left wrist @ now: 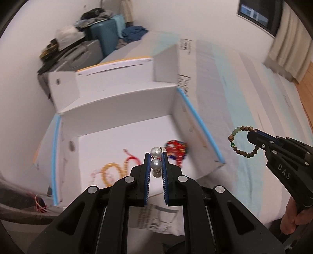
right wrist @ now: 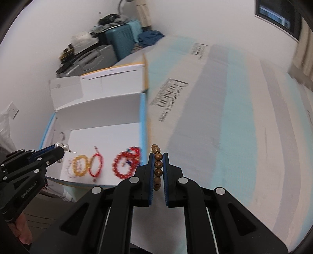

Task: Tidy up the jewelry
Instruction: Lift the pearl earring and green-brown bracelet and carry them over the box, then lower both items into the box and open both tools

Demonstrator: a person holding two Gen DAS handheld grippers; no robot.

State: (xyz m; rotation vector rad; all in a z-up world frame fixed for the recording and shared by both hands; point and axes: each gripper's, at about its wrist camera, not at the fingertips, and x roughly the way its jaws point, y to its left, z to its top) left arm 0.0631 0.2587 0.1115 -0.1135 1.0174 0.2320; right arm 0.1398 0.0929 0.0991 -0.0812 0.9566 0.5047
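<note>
Two grippers hung over a bed [right wrist: 244, 121] spread with a cover striped in pale blue, grey and white, in a white-walled room. Ahead of both stood an open white cardboard box [left wrist: 121, 101] with blue tape along its edges, its flaps folded outward. Beyond the box, against the far wall, were a teal suitcase [left wrist: 108, 33], a grey case [left wrist: 78, 56] beside it, and dark clothes [left wrist: 135, 33] heaped around them. A dark window [left wrist: 258, 13] and a beige curtain [left wrist: 287, 45] sat up to the right.

The left gripper [left wrist: 156, 158] was closed on a pearl piece [left wrist: 156, 156]; three pearls showed between its blue pads, stacked in a line, directly above the near part of the box floor. The right gripper [right wrist: 158, 166] was pinched tight on a brown wooden bead bracelet [right wrist: 158, 164], which in the left wrist view hung as a full ring with a few green beads, outside the box and to the right of its taped wall.

Inside the box, just ahead of the left gripper's tips, four pieces could be counted, though blurred: a red beaded bracelet [right wrist: 127, 164] with blue in it nearest the right wall, a thin red cord bracelet [right wrist: 96, 165], a yellow beaded bracelet [right wrist: 79, 166], and a pale whitish one [right wrist: 68, 169] partly under the yellow. They lay near one another in a row. A hand [left wrist: 293, 218] gripped the right tool's handle at the edge of view.
</note>
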